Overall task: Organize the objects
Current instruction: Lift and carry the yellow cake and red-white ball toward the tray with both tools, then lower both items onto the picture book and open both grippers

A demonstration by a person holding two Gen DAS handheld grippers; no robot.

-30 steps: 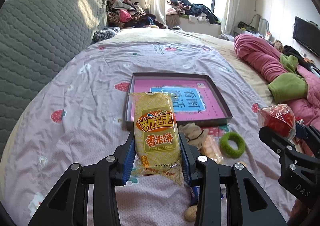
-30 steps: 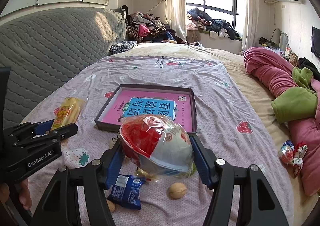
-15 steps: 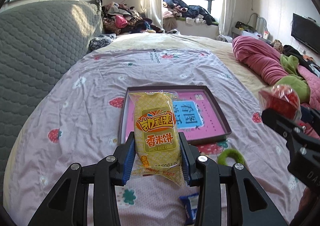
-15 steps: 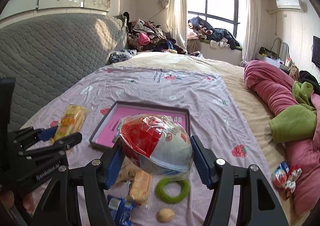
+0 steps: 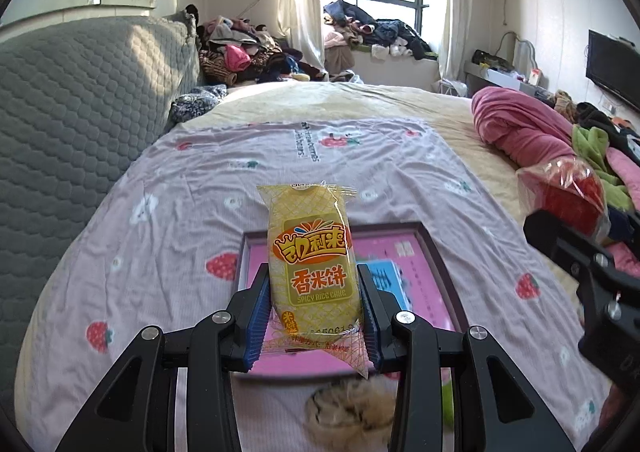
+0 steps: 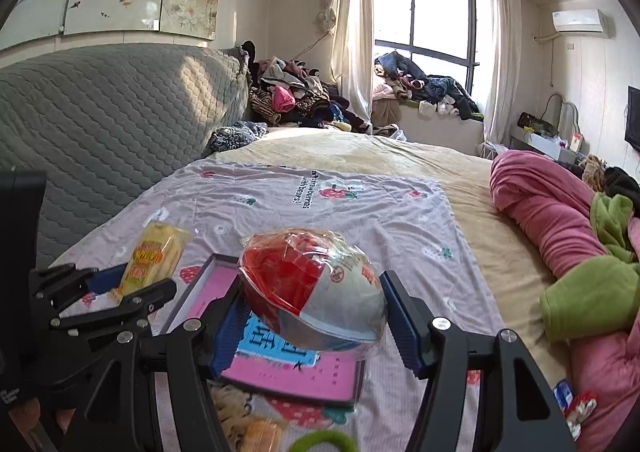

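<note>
My left gripper (image 5: pixel 314 308) is shut on a yellow spicy rice cake packet (image 5: pixel 310 252) and holds it upright above the near edge of a dark-rimmed pink tray (image 5: pixel 434 254). My right gripper (image 6: pixel 314 316) is shut on a red and grey bagged snack (image 6: pixel 316 288) and holds it above the same tray (image 6: pixel 296 376). In the right wrist view the left gripper (image 6: pixel 132 284) with the yellow packet (image 6: pixel 154 256) shows at the left. In the left wrist view the right gripper (image 5: pixel 568 228) with the red snack (image 5: pixel 568 192) shows at the right.
The tray lies on a strawberry-print sheet (image 5: pixel 200 212) on the bed. A furry brown item (image 5: pixel 352 408), a green ring (image 6: pixel 324 442) and an orange packet (image 6: pixel 260 432) lie near the tray's front. A rolled pink blanket (image 6: pixel 548 212) and green cloth (image 6: pixel 588 296) lie right. A grey headboard (image 5: pixel 80 100) stands left.
Both grippers have risen and tilted up with their snacks still held. The tray and loose items have dropped lower in both views.
</note>
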